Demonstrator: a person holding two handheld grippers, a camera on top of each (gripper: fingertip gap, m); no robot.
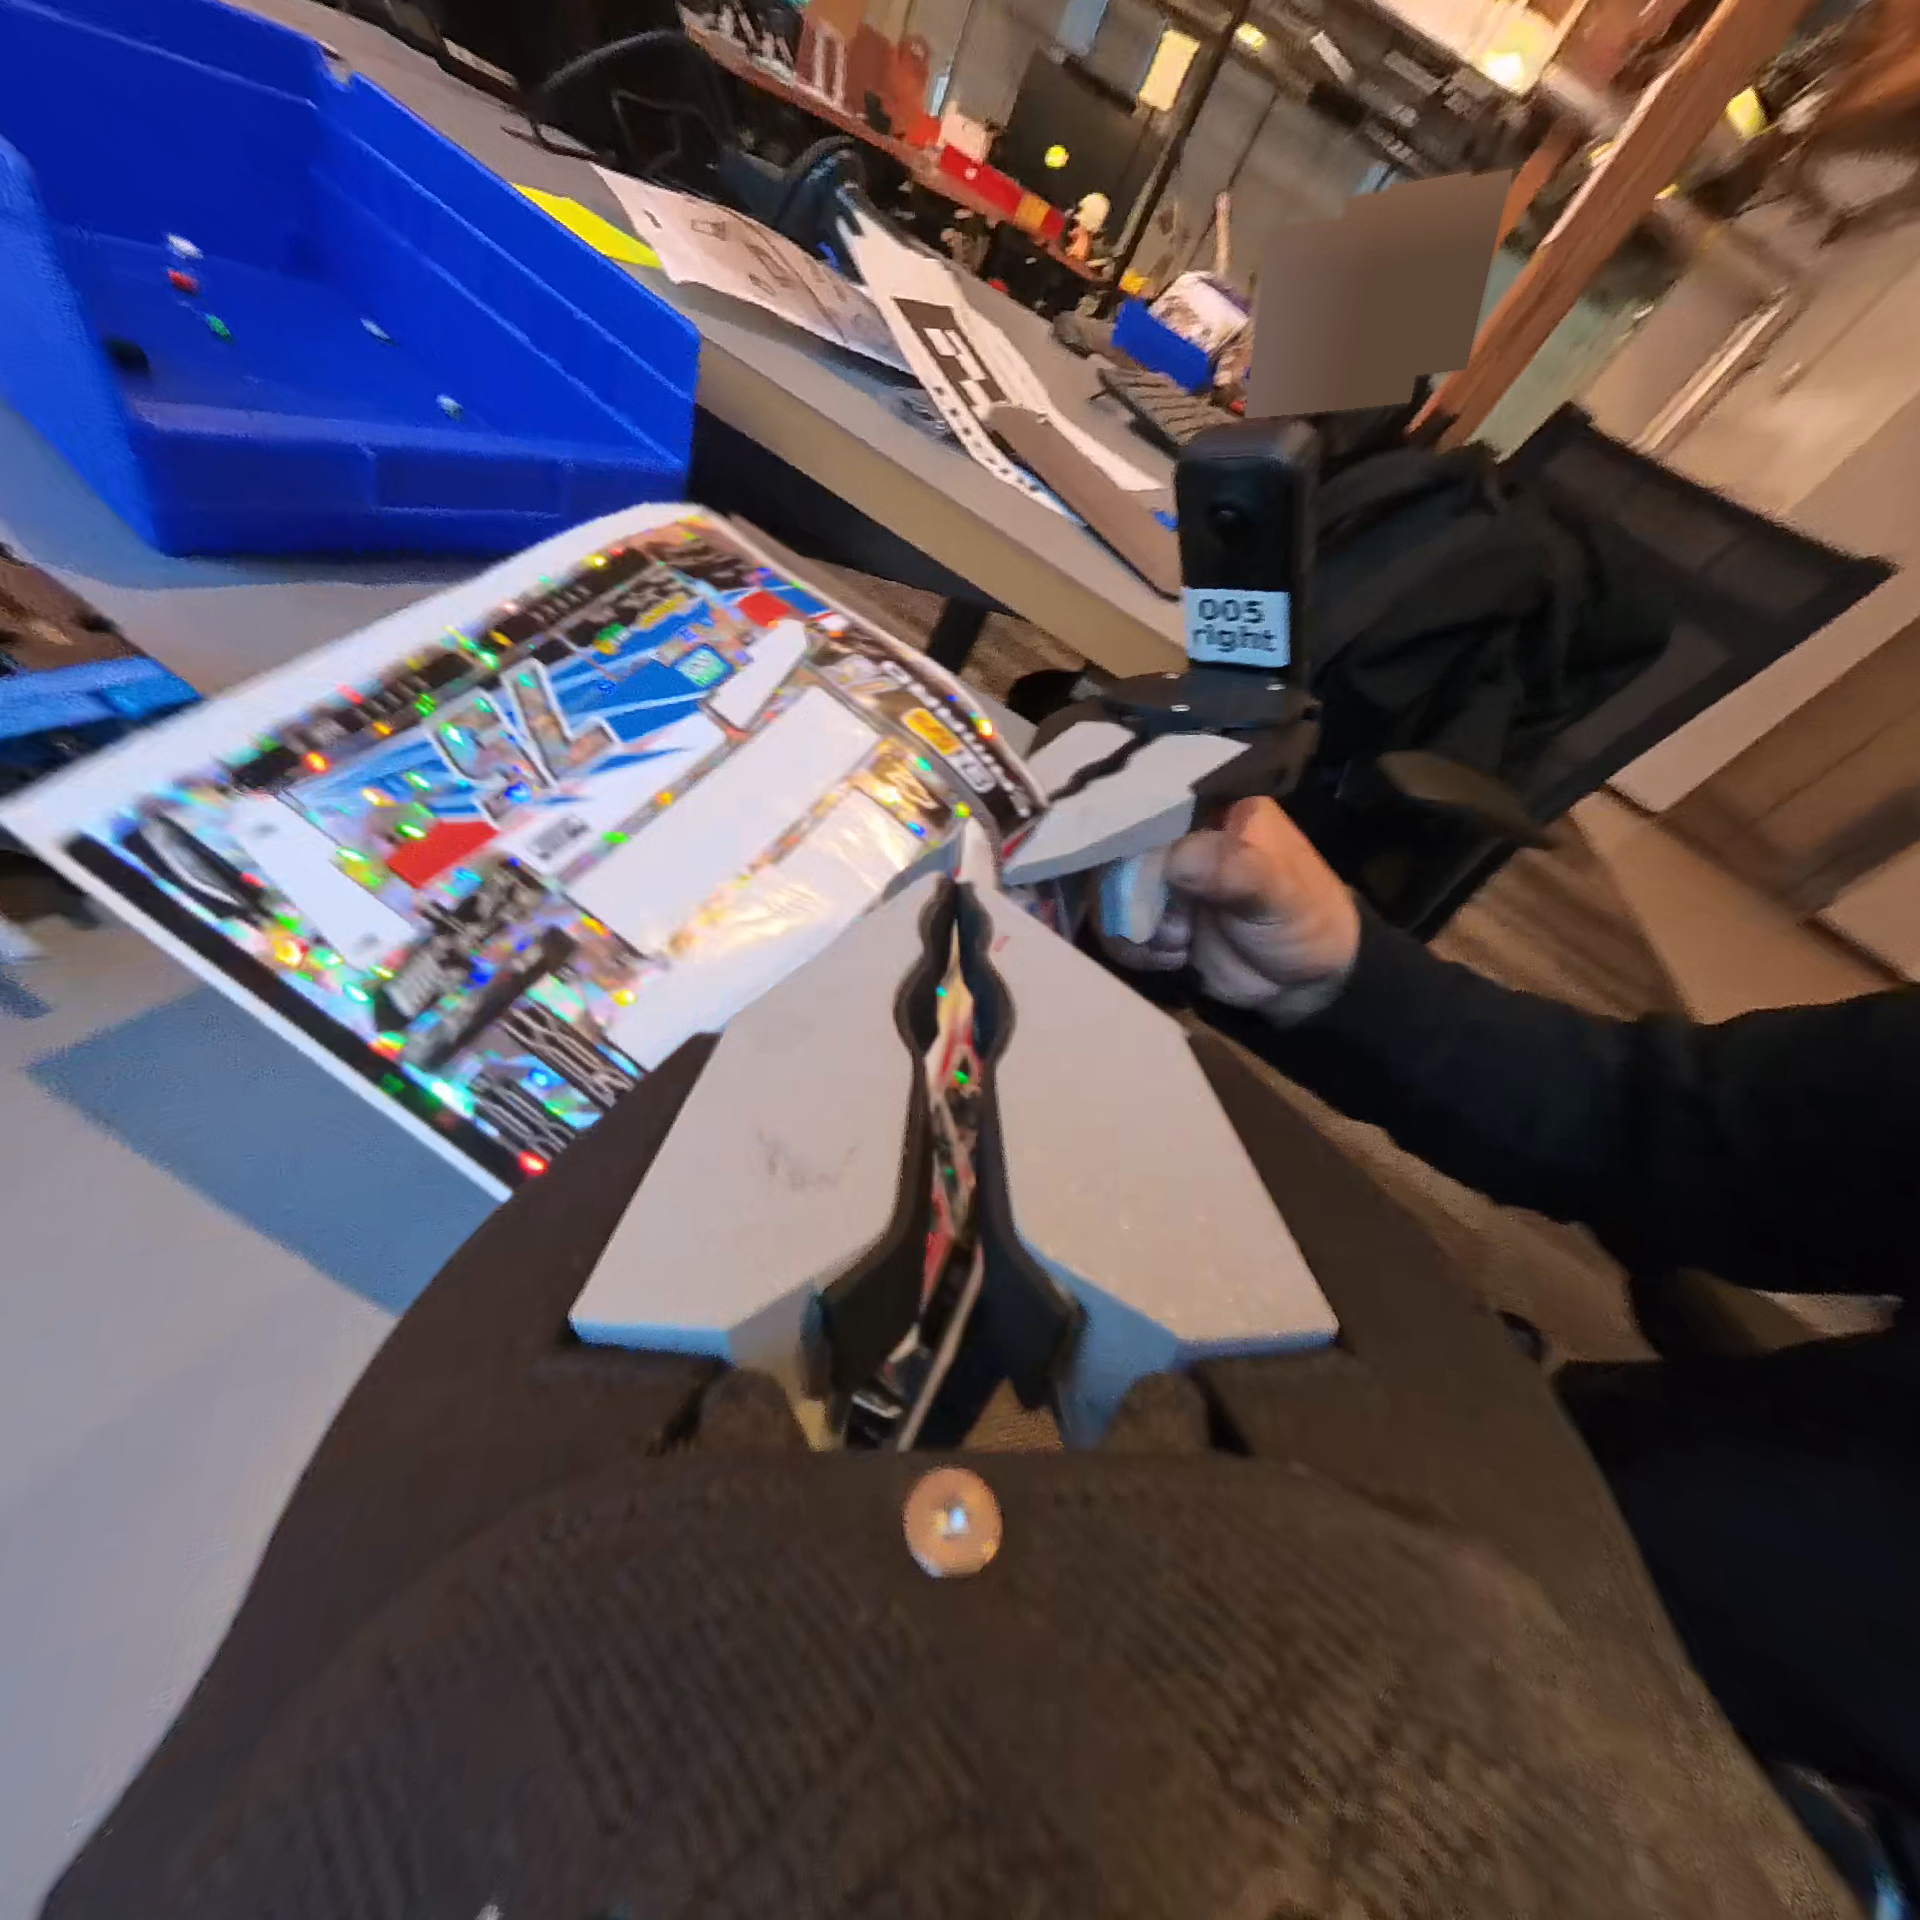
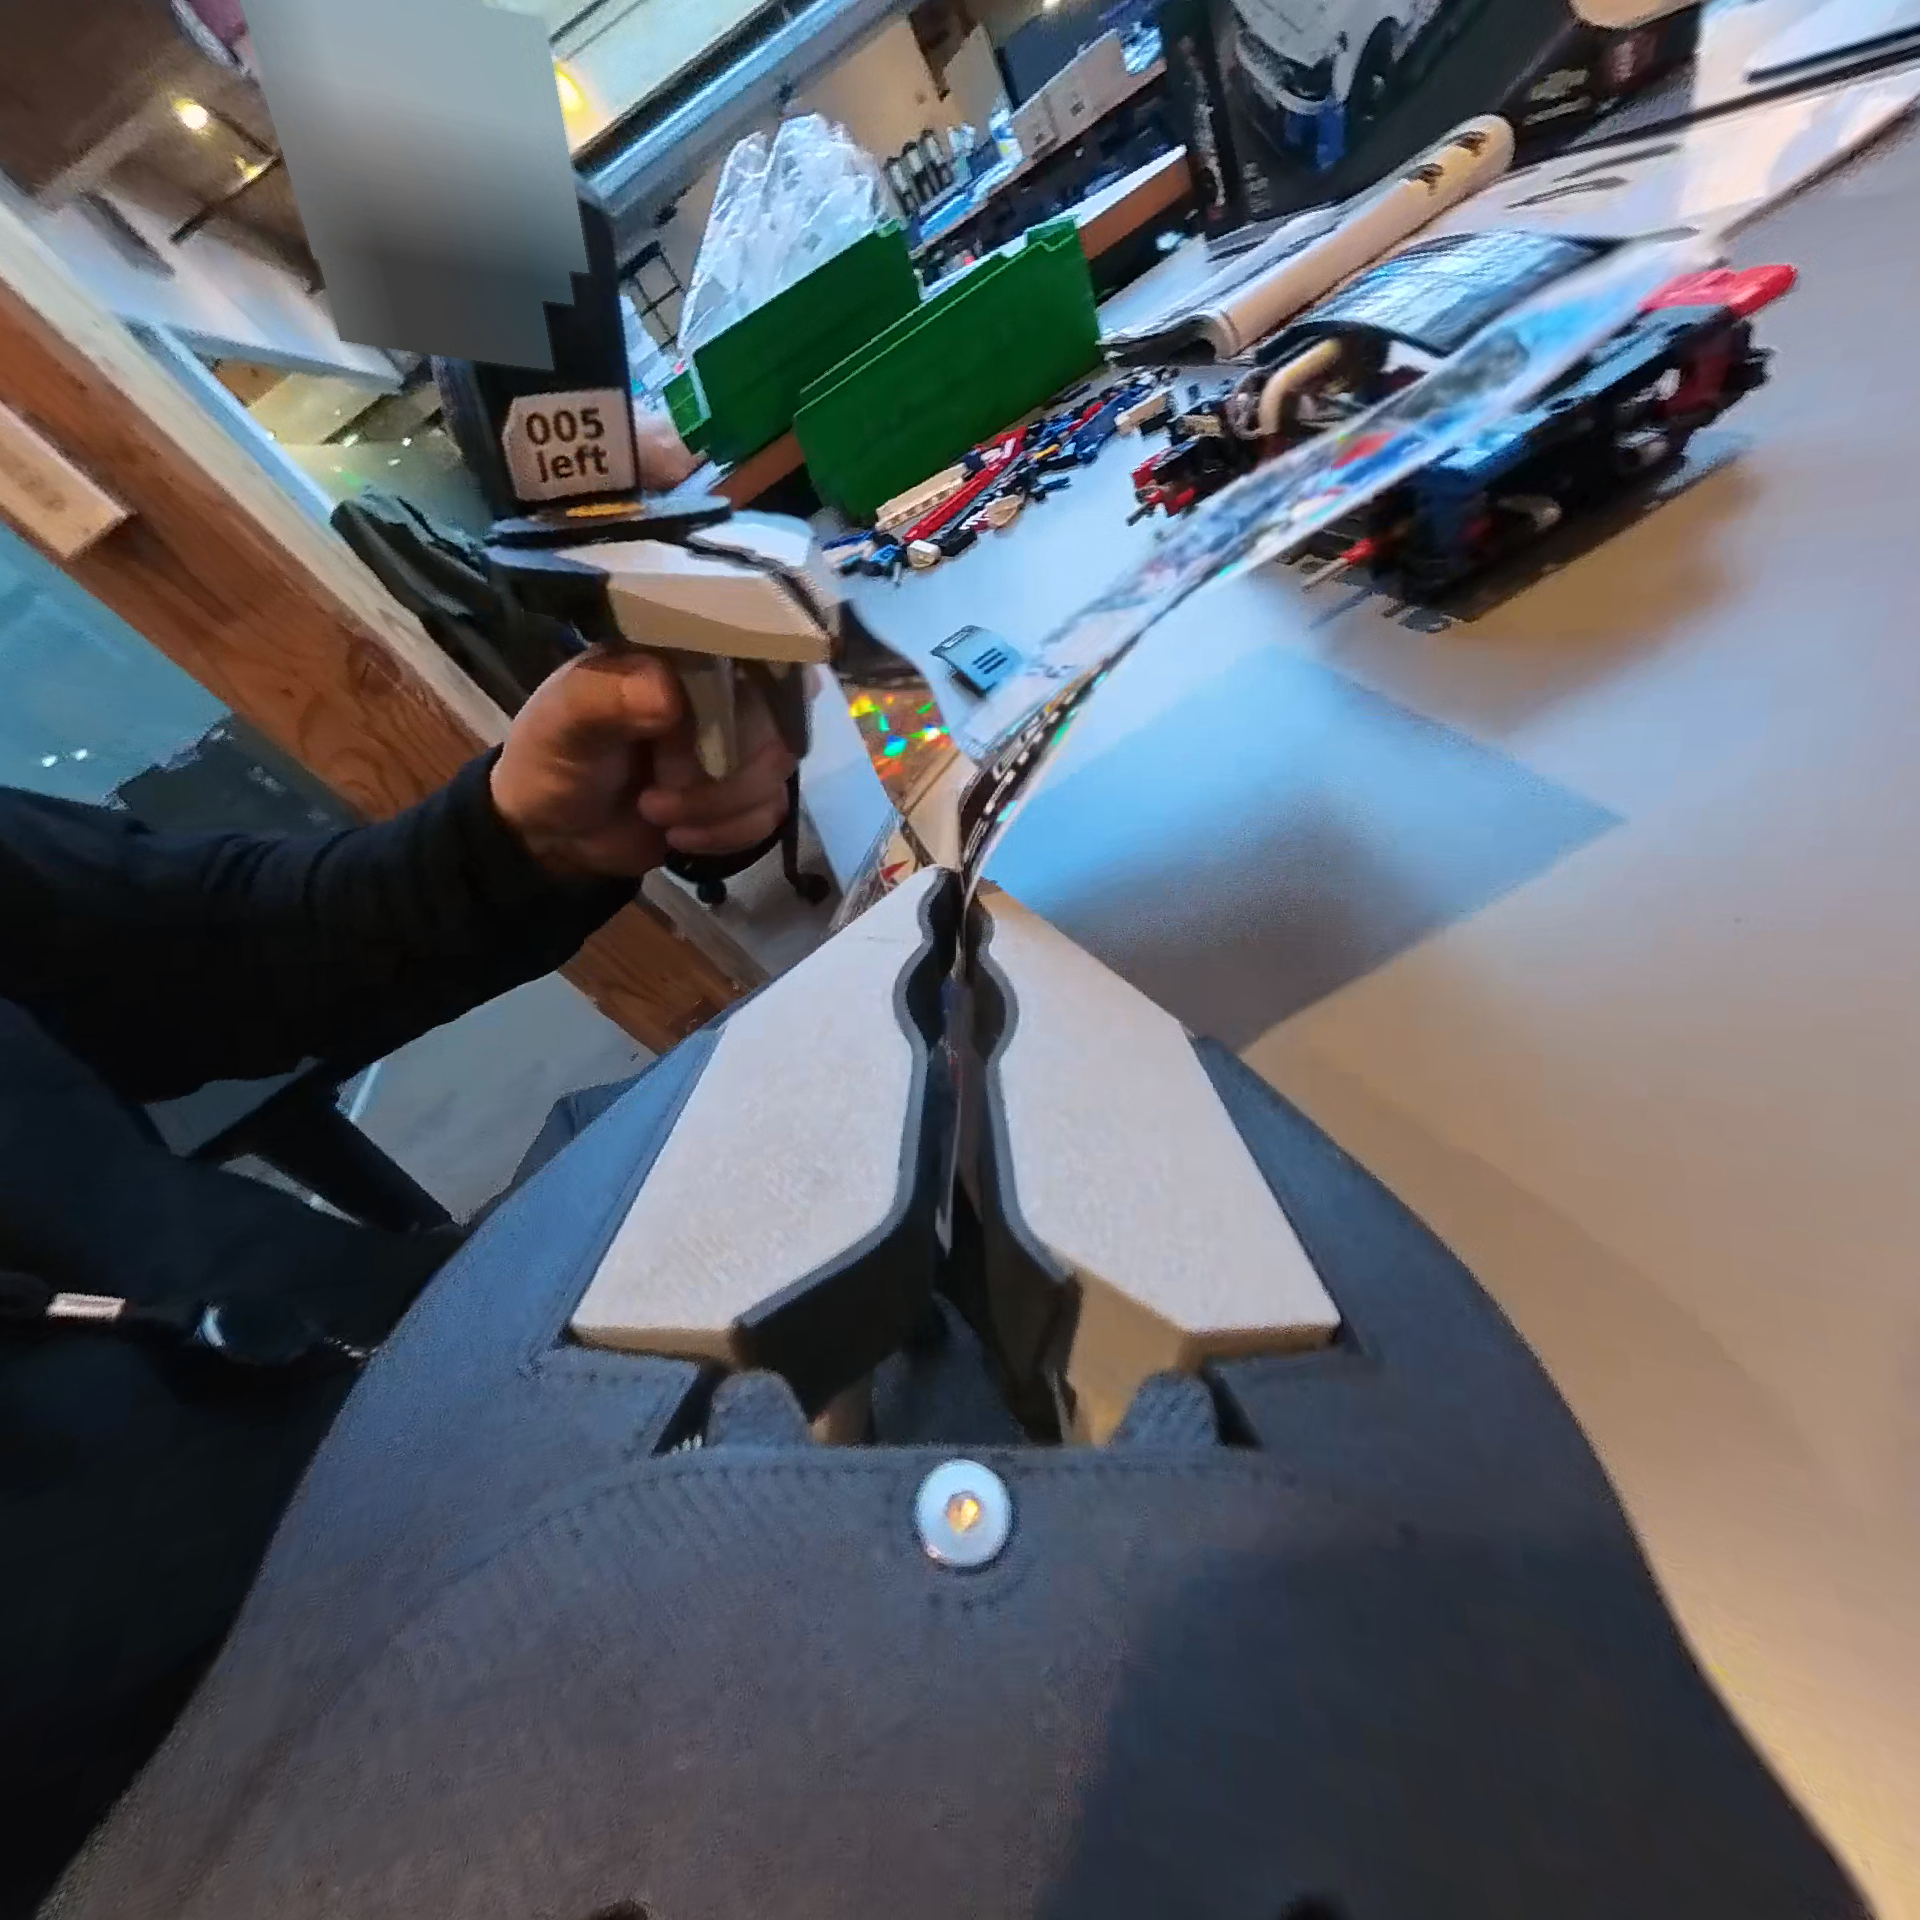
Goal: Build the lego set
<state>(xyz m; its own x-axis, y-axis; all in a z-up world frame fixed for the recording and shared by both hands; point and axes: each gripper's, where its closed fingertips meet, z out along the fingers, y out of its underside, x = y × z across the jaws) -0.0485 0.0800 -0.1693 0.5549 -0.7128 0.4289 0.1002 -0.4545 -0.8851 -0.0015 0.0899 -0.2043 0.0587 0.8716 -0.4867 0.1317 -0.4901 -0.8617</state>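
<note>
A shiny holographic sticker sheet [image 1: 540, 831] is held above the grey table [image 1: 208, 1299], casting a shadow on it. My left gripper [image 1: 956, 894] is shut on the sheet's near edge. My right gripper [image 2: 961, 883] is shut on the same sheet [image 2: 1299, 488], seen edge-on in the right wrist view. The right gripper also shows in the left wrist view [image 1: 1023, 831] at the sheet's right corner. The left gripper shows in the right wrist view [image 2: 821, 613]. A partly built blue, black and red lego car [image 2: 1538, 457] stands on the table beyond the sheet.
A blue bin [image 1: 343, 312] with a few small parts stands at the back left. Green bins [image 2: 935, 384], loose lego pieces [image 2: 997, 488], a small dark flat piece [image 2: 977, 657] and an open instruction booklet [image 2: 1330, 249] lie near the car. Paper sheets [image 1: 790, 270] lie on another table. The tips of one gripper are about 7 centimeters away from the tips of the other.
</note>
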